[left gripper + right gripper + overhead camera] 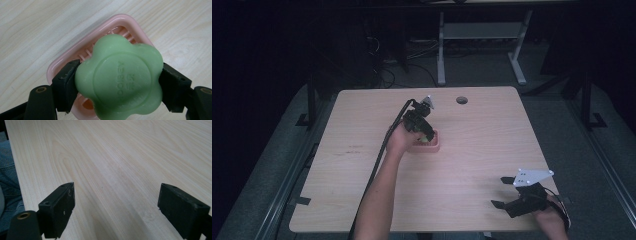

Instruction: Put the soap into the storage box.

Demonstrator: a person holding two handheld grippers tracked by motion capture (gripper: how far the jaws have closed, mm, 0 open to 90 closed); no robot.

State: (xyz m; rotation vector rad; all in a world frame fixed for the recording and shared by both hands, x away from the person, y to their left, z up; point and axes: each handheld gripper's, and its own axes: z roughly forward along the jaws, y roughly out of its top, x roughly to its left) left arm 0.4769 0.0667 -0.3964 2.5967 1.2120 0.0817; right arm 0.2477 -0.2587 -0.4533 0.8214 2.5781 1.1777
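Soap [120, 77] covers most of the pink dish [75, 52]; dish's near corner cut by bottom edge of left gripper view. Embossed lettering on soap too blurred to read. High view: dish [432, 145] half hidden behind left gripper [419, 122], soap too small to resolve

The one piece of writing stands on the green flower-shaped soap [119, 78], in the lower middle of the left gripper view. Raised letters are moulded into its flat central face and run sideways, top to bottom. They seem to read "DORBEX" or something close; the letters are soft-edged and not certain. A second, shorter line beside them is too faint to read.
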